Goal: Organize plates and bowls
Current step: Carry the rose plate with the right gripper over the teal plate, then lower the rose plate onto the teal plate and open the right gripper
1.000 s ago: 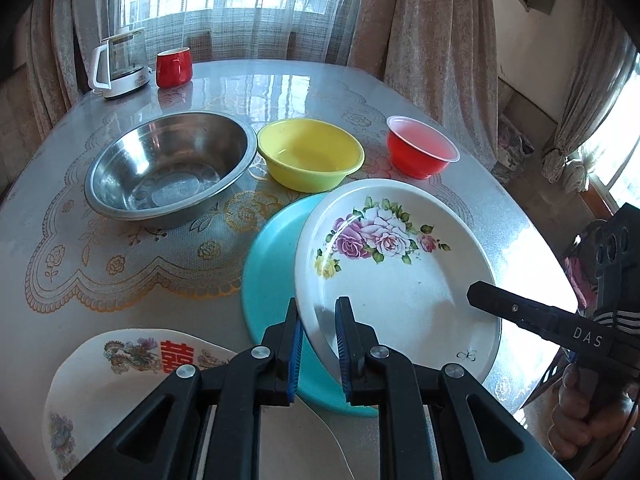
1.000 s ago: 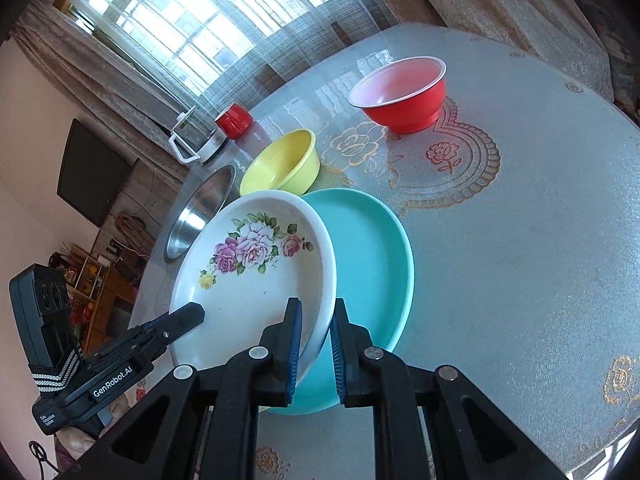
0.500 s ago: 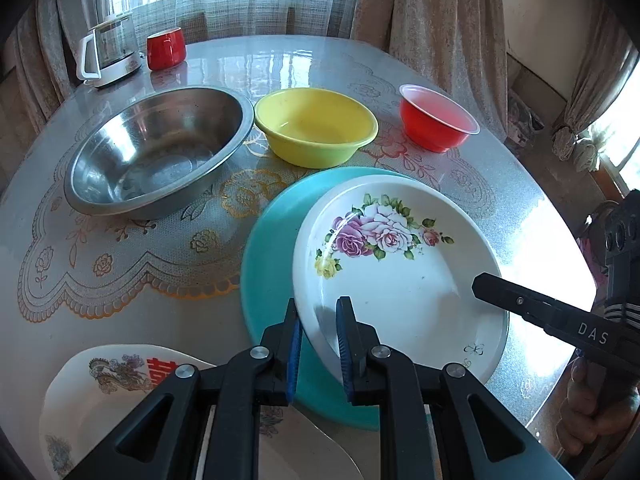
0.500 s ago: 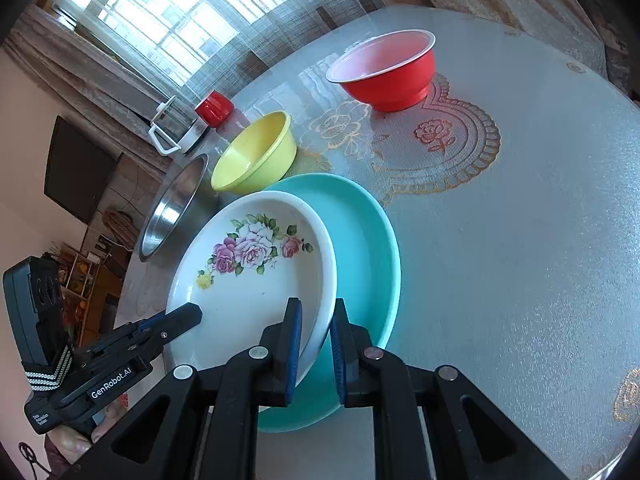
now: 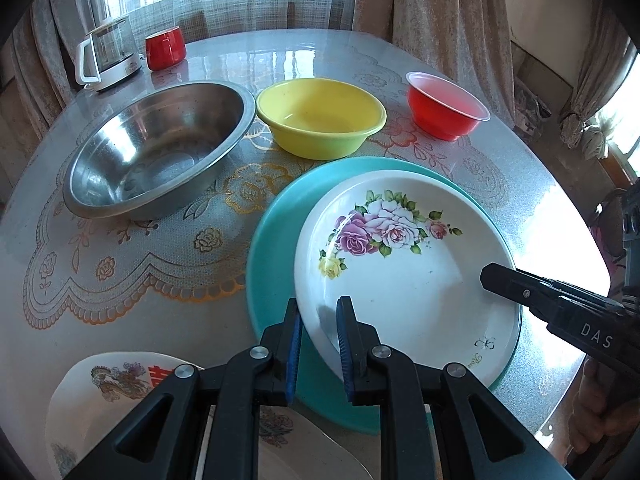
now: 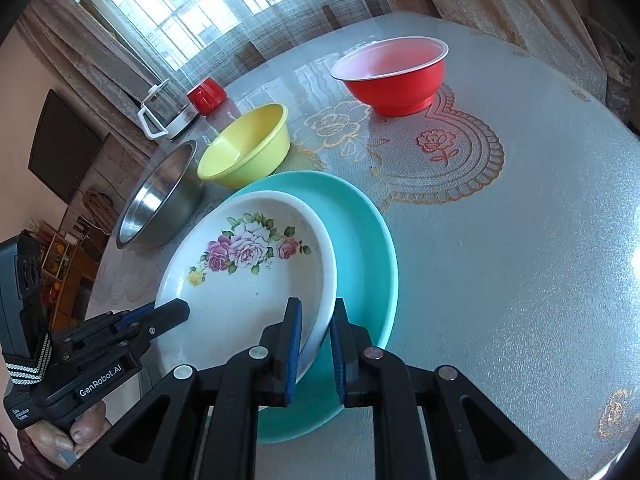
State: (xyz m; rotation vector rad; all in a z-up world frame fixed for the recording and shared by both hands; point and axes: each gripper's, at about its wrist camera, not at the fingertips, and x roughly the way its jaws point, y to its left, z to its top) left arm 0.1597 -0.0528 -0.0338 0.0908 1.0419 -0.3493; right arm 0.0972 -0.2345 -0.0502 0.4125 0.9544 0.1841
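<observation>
A white rose-patterned plate [image 5: 404,264] lies on a larger teal plate [image 5: 272,260] near the table's front edge. My left gripper [image 5: 319,322] is shut on the white plate's near-left rim. My right gripper [image 6: 316,320] is shut on its opposite rim, and the plate also shows in the right wrist view [image 6: 244,276] over the teal plate [image 6: 368,248]. A steel bowl [image 5: 160,148], a yellow bowl [image 5: 320,116] and a red bowl [image 5: 446,104] stand in a row behind. A second white plate with a red character [image 5: 120,380] lies at the lower left.
A glass kettle [image 5: 108,56] and a red cup [image 5: 165,48] stand at the table's far left by the window. Curtains hang behind. The table edge [image 5: 580,240] drops off on the right. A lace-patterned cover [image 6: 440,152] lies over the tabletop.
Both grippers have carried the white plate forward and down over the teal plate; it now rests more centred and flatter on it. Both grips are unchanged.
</observation>
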